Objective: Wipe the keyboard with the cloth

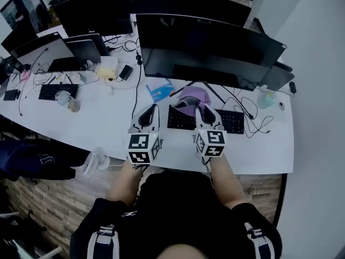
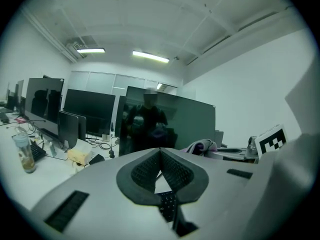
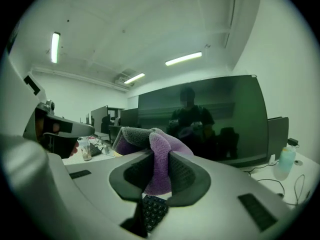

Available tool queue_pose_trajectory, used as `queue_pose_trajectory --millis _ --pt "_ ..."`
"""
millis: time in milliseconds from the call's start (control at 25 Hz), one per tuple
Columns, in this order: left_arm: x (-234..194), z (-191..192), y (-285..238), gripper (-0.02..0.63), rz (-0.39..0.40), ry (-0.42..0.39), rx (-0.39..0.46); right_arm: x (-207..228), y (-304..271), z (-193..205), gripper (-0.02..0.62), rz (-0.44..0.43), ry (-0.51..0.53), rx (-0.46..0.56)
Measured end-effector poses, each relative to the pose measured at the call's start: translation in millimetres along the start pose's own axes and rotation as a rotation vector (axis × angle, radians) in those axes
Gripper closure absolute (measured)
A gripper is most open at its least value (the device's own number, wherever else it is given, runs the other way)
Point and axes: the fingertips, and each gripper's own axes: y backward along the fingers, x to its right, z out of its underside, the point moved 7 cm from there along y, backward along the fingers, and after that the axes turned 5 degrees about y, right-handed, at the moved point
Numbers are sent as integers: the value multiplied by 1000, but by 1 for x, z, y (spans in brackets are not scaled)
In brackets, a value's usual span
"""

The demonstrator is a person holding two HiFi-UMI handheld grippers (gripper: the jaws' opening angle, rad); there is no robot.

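Now the right hand-held gripper (image 3: 159, 170) is clamped on a purple cloth (image 3: 156, 151). In the right gripper view its two dark pads press the cloth from both sides. The fabric bunches up above the jaws in a soft fold, and a few keys of the black keyboard (image 3: 152, 211) show through the gap below them.

From the head view, the cloth (image 1: 188, 95) sits at the tips of that hand-held gripper (image 1: 195, 107), over the back edge of the keyboard (image 1: 233, 121) towards its left half. Whether the cloth touches the keys cannot be told. The keyboard lies on the white tabletop (image 1: 108, 129), just in front of a wide dark monitor (image 1: 210, 47).

The left hand-held gripper (image 2: 160, 153) is closed and empty. In the left gripper view its ribbed pads meet at the tips with nothing between them, and only tabletop and a bit of keyboard are visible in the opening underneath. In the head view this hand-held gripper (image 1: 152, 109) is over bare tabletop just beside the keyboard's left end, roughly level with the right one and pointing the same way, towards the monitor.

Further left on the tabletop stands a clear bottle (image 1: 67, 100), well apart from both hand-held grippers, with more screens and loose cables behind it.
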Motion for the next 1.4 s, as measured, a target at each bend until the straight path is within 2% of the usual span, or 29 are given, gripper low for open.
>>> queue_pose_trajectory --millis 320,600,880,1240,1400 --pt "-26 14 3 594 -108 37 -26 -5 -57 43 506 -85 58 -153" --pt "-44 24 8 595 -162 56 -50 -18 -102 96 508 -135 129 -325" --pt "-54 28 9 595 -175 55 -72 -29 -132 135 508 -146 170 -475" --pt "-59 26 13 594 -167 43 -78 -42 -147 155 508 -123 165 -573" --pt "-65 26 20 595 -172 40 -75 -47 -152 157 507 -100 119 -604"
